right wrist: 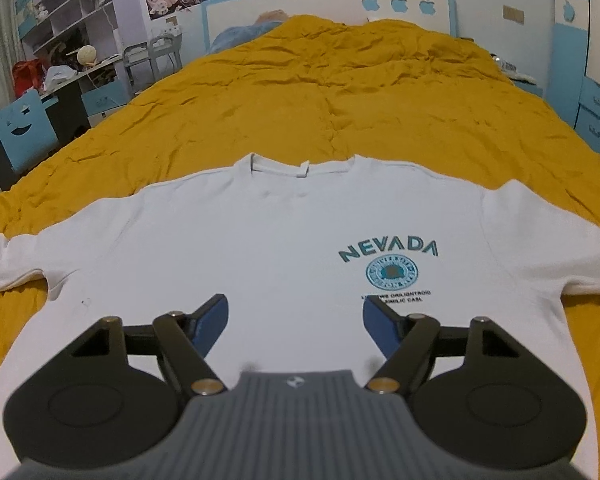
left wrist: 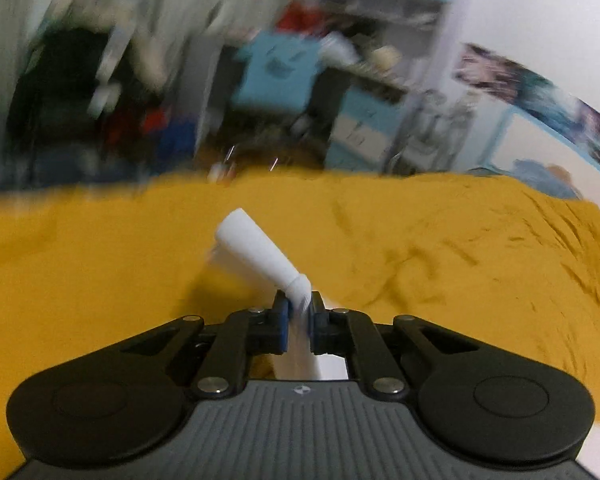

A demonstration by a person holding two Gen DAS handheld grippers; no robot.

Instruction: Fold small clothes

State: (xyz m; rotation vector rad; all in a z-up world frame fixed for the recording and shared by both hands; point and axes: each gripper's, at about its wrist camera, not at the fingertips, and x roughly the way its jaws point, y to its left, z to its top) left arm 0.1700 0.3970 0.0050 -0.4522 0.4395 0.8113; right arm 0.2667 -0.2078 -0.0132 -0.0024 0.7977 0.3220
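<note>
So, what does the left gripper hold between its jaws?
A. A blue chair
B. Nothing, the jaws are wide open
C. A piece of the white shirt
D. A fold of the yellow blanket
C: in the left wrist view the left gripper is shut on a bunched white sleeve of the shirt, lifted above the yellow blanket.

white shirt (right wrist: pixel 260 248), teal print; mustard bedspread (right wrist: pixel 340 92).

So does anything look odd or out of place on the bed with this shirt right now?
One thing: the left gripper is shut on a bunched strip of white fabric that sticks up off the wrinkled mustard-yellow bedspread. Otherwise the white NEVADA sweatshirt lies flat, front up, with the right gripper open above it.
</note>
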